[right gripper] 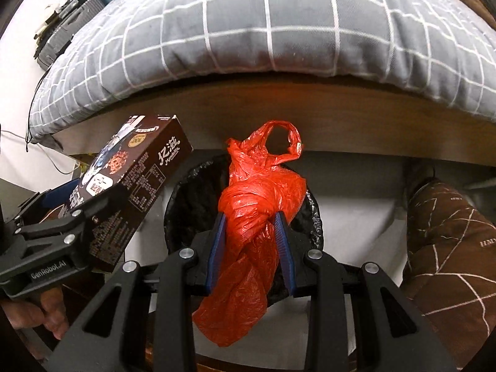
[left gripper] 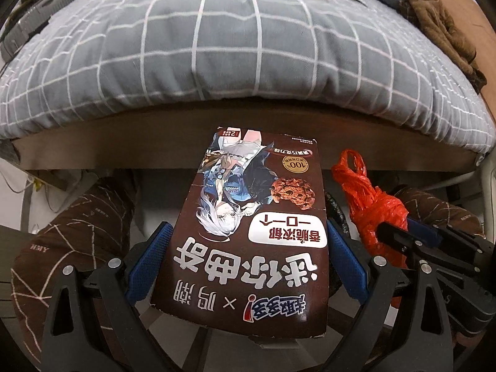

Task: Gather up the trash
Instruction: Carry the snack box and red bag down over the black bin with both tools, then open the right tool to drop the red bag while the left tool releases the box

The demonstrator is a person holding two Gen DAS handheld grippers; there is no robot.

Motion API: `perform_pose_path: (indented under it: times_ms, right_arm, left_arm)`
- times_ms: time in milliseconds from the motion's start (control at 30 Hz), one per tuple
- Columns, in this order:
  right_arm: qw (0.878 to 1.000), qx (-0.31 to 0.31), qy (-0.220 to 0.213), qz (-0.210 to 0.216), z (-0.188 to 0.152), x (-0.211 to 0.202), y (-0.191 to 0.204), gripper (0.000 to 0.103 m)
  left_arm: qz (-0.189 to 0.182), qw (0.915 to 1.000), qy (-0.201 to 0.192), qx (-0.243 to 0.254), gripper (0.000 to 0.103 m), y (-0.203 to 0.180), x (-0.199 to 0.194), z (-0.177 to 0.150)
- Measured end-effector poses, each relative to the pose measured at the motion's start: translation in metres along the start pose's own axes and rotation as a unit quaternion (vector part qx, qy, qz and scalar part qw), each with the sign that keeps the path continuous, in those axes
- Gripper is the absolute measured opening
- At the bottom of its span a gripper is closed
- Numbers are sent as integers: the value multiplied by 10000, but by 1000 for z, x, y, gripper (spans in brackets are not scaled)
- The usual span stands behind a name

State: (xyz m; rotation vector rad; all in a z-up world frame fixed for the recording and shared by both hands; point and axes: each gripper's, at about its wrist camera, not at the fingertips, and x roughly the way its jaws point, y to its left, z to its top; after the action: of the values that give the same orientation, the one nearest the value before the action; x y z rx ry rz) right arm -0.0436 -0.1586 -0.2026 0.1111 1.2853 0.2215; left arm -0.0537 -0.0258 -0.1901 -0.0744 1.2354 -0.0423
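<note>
Trash is in both my tools: the left tool (left gripper: 248, 266) is clamped on a flat brown cardboard cookie box (left gripper: 251, 226), the right tool (right gripper: 251, 248) on a knotted red plastic bag (right gripper: 257, 217). Both hang above a black-lined bin (right gripper: 186, 198) beneath the checked grey bed (right gripper: 279, 31). Next, I judge: lower and let go.
</note>
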Motion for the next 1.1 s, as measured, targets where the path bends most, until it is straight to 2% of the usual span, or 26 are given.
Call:
perform_pose_path:
  times_ms: [267,533,633,833,967,1100]
  right_arm:
    - [9996,-117,239,6,7,23,9,31]
    - [9989,-339,314,46,12,35,25,36]
    - [9990,-373,247,-13,11,33,24,45]
    - [9995,-159,125,-233,8,22,4,70]
    - [9990,18,-60,-452,7,11,-11,81]
    - [9976,257,-231,-595,5,-1,-30,86]
  left_arm:
    - [110,9995,249,-139,93,13,24,3]
    - [229,9987,298,-349,93,31,25,1]
    - [215,9986,317,-354,93,26,27,1]
    - [113,9991,359,-185,93,11,32,2]
    - [33,9994,352,-22,93,-3,35,4]
    - [-63,9993,350,153,93,-22,36,4]
